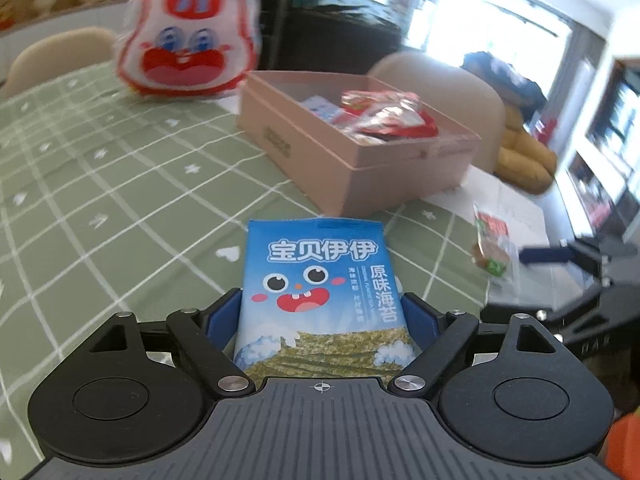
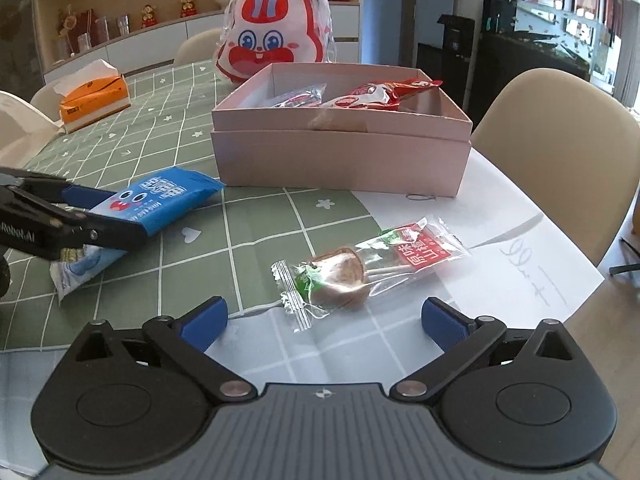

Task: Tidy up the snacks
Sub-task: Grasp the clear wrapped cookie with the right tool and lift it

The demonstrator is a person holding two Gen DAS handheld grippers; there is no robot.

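Observation:
A blue seaweed packet (image 1: 320,280) with a cartoon face lies flat on the green checked tablecloth (image 1: 120,184). My left gripper (image 1: 322,308) stands open around it, a blue pad close on each side. From the right wrist view the packet (image 2: 168,200) shows between the left gripper's (image 2: 108,216) fingers. A brown lollipop-shaped snack in a clear wrapper (image 2: 360,268) lies just ahead of my open right gripper (image 2: 324,314), nothing between its pads. The snack (image 1: 490,248) and the right gripper (image 1: 520,280) also show in the left wrist view. A pink box (image 2: 340,160) behind holds several red-wrapped snacks.
A white and red bunny bag (image 2: 272,28) stands behind the box. An orange tissue box (image 2: 94,98) sits far left. White paper (image 2: 520,260) covers the table's right corner near its edge. Beige chairs (image 2: 560,140) stand around the table.

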